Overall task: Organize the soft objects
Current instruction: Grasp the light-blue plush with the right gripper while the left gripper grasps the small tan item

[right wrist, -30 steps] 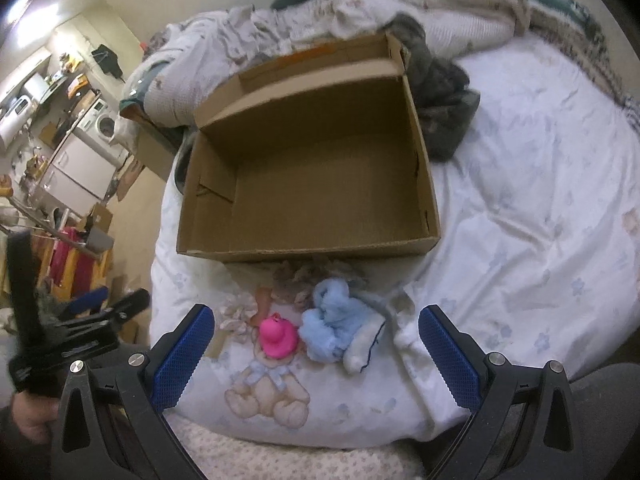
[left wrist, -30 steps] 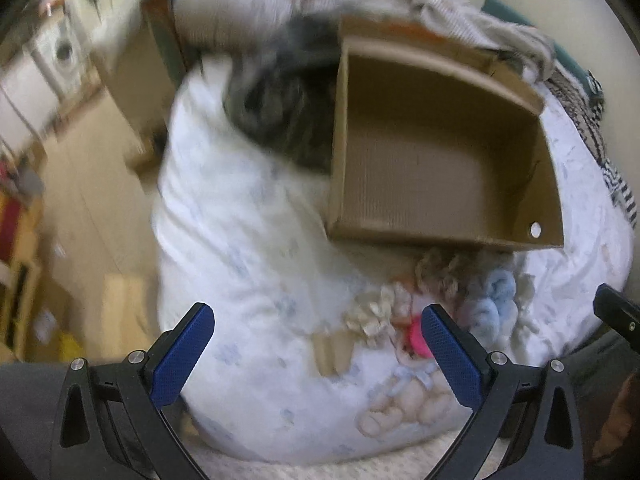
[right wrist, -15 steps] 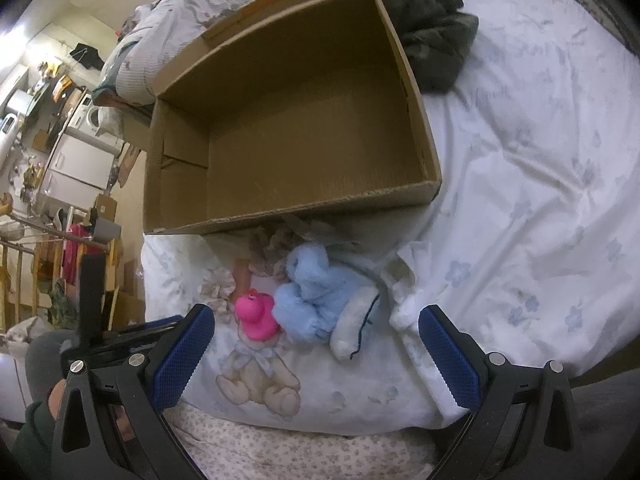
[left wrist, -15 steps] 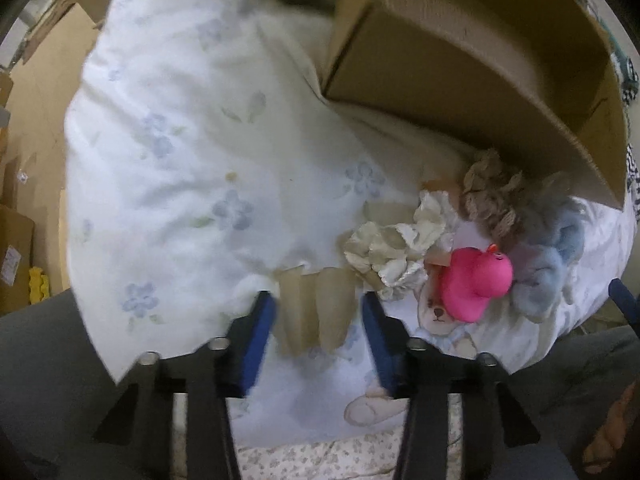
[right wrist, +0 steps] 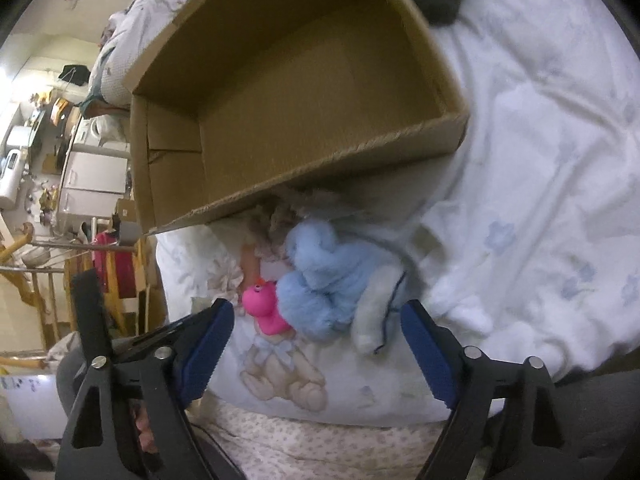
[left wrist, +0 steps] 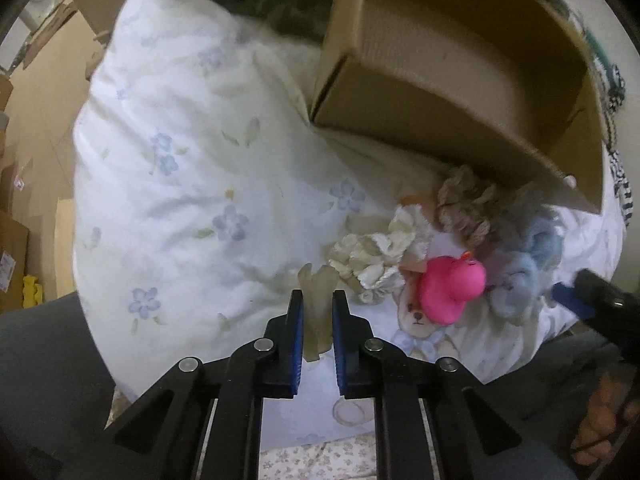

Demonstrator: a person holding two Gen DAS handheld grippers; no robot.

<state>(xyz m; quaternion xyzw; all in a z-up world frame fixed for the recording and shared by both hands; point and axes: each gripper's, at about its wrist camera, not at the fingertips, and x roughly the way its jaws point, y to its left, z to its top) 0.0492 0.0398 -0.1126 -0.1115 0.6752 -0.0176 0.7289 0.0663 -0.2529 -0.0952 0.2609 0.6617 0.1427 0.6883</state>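
Meanwhile, on a floral bedsheet (left wrist: 188,184), an open cardboard box (left wrist: 452,92) is sitting with its near wall just behind a cluster of soft items, leaving only a narrow strip of sheet between box and bed edge, while wide bare sheet is lying to the left in the left wrist view. The left gripper (left wrist: 317,312) is pinching a pale translucent soft piece (left wrist: 316,292) between its nearly closed blue pads, low over the sheet near the bed's front edge. Just right of it a cream scrunchie (left wrist: 376,252) is lying, with a beige scrunchie (left wrist: 466,208) behind it against the box and a pink rubber duck (left wrist: 452,284) touching a light blue plush (right wrist: 320,280). The right gripper (right wrist: 316,340) is hovering with its jaws spread wide on either side of the plush and a white soft piece (right wrist: 376,312), gripping nothing, angled down toward the bed edge.
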